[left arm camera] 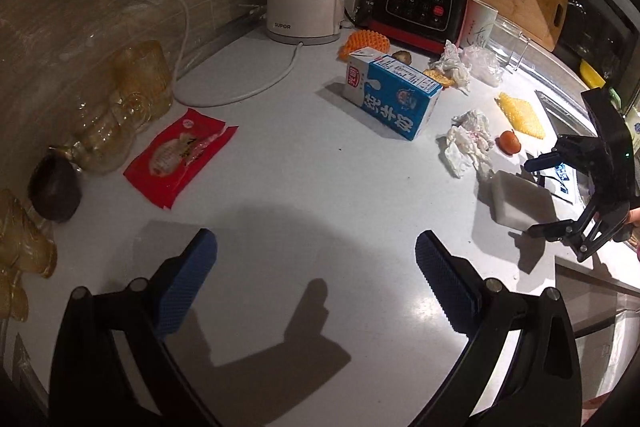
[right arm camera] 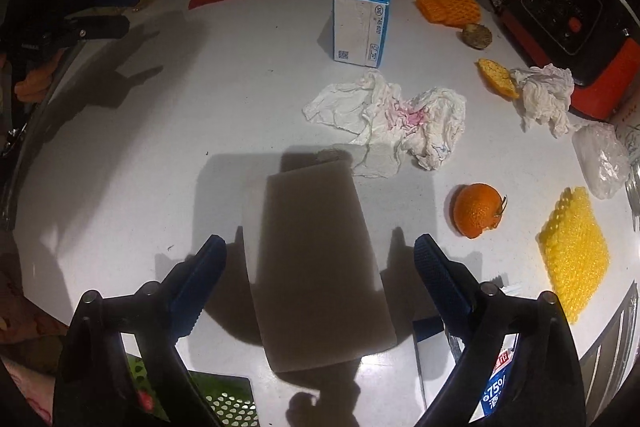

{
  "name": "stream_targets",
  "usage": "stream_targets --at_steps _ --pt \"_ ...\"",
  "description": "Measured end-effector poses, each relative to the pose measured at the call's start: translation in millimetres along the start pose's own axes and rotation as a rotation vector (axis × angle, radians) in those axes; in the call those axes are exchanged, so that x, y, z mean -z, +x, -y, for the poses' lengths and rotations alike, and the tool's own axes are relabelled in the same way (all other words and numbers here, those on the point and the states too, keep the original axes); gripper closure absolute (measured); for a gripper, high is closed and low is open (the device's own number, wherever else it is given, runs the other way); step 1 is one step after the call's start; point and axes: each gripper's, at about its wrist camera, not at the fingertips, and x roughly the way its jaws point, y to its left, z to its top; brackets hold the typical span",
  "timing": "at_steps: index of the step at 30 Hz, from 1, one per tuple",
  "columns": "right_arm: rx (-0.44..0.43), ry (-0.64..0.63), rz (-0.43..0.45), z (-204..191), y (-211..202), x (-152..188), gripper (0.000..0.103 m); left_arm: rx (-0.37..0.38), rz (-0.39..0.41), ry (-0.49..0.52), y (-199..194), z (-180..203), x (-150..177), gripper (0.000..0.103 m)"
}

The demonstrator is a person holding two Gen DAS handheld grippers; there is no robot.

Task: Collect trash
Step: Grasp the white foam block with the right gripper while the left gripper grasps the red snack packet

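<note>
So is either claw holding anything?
No. The left gripper is open over bare counter. The right gripper is open around a white box, not gripping it.

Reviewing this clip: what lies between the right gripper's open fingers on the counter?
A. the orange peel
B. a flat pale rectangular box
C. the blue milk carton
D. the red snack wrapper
B: in the right wrist view the flat pale box lies between the open fingers of the right gripper, while the milk carton lies farther back on the counter.
</note>
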Motion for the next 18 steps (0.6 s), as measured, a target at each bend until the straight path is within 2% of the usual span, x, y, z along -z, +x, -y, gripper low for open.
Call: stream_targets --at_steps 2,8,13,18 --pt "-0.001 -0.017 -0.025 -3 4 -1 0.013 -0.010 -0.008 0.020 6 -8 -2 0.008" --pt "-0.016 -0.014 -0.065 -4 7 -1 0.038 -0.040 -0.023 0.044 23 -38 -13 0.008" --pt "-0.062 0.051 -0.070 1 0 -5 0.040 -0.047 -0.018 0.069 34 -59 -27 0.008" --pt "-0.114 0.173 0.009 -1 -19 -18 0.040 -0.060 -0.028 0.151 52 -73 -43 0.008"
